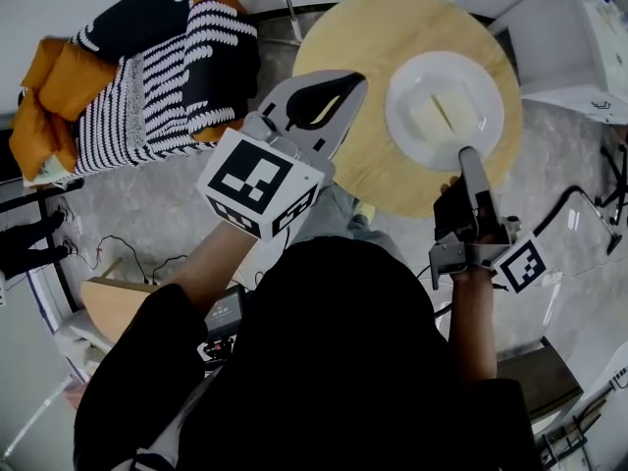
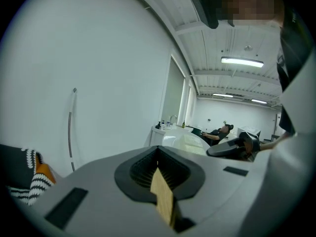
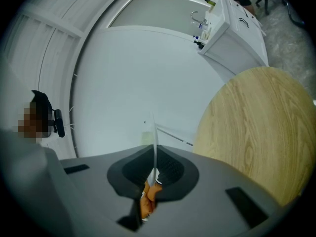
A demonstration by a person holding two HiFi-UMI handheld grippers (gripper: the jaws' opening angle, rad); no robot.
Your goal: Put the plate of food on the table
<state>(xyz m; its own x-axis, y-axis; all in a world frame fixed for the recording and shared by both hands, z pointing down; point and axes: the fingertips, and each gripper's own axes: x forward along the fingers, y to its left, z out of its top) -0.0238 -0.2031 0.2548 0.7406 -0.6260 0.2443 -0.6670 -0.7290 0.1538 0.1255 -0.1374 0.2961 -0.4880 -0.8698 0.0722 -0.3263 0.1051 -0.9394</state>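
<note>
Head view: right gripper (image 1: 469, 157) pinches round white plate (image 1: 400, 94) at 6 o'clock rim only, may tip; left gripper (image 1: 355, 84) closed, empty.

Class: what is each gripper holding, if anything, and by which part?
The right gripper pinches the plate by its near rim. The left gripper holds nothing.

- The near rim of the plate (image 1: 412, 81) sits between the jaws of your right hand-held gripper (image 1: 469, 155), and the rest reaches ahead over the counter (image 1: 363, 37).
- The food (image 1: 442, 114) lies in the plate's middle.
- Your left hand-held gripper (image 1: 348, 84) is over the counter's left edge, left of the plate.
- Blankets (image 1: 147, 77) lie further left, off the counter.
</note>
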